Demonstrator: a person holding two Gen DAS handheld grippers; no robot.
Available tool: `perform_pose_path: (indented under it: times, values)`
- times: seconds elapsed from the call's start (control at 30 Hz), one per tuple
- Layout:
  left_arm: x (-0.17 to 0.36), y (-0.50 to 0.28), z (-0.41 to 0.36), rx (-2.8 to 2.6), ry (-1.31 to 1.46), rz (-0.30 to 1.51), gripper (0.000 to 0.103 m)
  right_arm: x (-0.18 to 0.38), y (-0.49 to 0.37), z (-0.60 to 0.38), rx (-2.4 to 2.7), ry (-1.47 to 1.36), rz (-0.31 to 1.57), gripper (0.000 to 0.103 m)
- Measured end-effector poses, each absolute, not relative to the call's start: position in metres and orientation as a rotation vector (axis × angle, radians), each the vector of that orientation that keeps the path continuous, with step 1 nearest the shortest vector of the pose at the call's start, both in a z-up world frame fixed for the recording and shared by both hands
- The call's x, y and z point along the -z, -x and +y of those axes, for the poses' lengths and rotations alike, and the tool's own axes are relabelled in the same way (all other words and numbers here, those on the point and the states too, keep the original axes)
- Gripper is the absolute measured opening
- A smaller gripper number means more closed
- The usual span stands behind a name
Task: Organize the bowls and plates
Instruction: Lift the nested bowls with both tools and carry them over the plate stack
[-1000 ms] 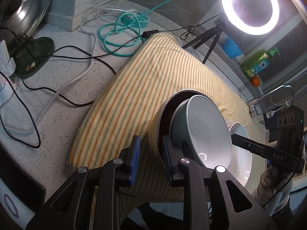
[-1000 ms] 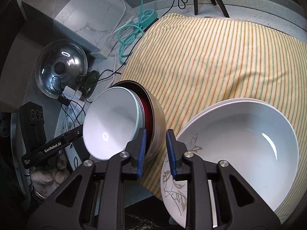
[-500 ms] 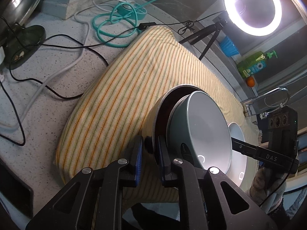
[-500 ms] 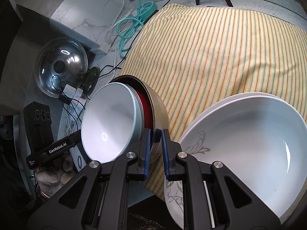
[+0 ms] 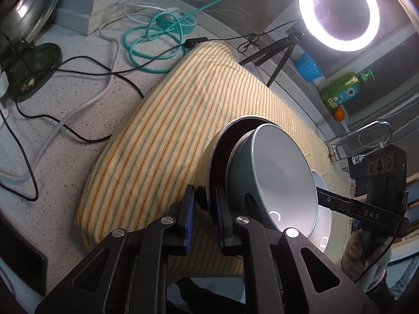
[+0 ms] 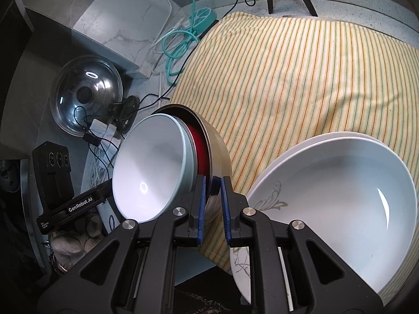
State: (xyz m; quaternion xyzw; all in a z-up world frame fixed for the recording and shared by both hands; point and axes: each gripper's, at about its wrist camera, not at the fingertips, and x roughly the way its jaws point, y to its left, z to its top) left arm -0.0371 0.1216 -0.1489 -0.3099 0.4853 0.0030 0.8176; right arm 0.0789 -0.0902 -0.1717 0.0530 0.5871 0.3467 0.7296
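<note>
A steel bowl point(image 5: 207, 157) with a red inside point(image 6: 199, 144) is tilted on its side over the striped cloth point(image 6: 288, 78). A pale blue-grey bowl point(image 5: 275, 178) is nested in it. My left gripper point(image 5: 204, 206) is shut on the steel bowl's rim, one finger outside and one inside. From the opposite side my right gripper point(image 6: 212, 198) is shut on the same rim of the steel bowl point(image 6: 220, 151). The pale bowl point(image 6: 149, 167) faces the left gripper's black arm point(image 6: 78, 204). A stack of white deep plates point(image 6: 340, 196) lies just right of the right gripper.
A glass pot lid point(image 6: 86, 91) leans at the far left among black and white cables. A teal cable coil point(image 5: 157, 34) lies behind the cloth. A ring light on a tripod point(image 5: 339, 10), a green soap bottle point(image 5: 343, 86) and a tap point(image 5: 366, 130) stand along the back right.
Both grippers' jaws have narrowed onto the steel bowl's rim; a second ago they stood wider around it. The nested bowls have barely shifted.
</note>
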Motion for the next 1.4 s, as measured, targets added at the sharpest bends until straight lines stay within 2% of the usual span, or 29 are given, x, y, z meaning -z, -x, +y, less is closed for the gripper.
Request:
perform_pose_path:
  times: [0.67,1.4]
  values:
    - [0.100,0.018,0.080,0.095,0.608,0.958,0.011,0.123,-0.071,-0.149,-0.733,-0.181,1.207,0.013]
    - [0.099,-0.002,-0.004,0.212,0.543,1.009,0.011,0.114,-0.065,-0.244,-0.621,-0.245,1.188,0.013]
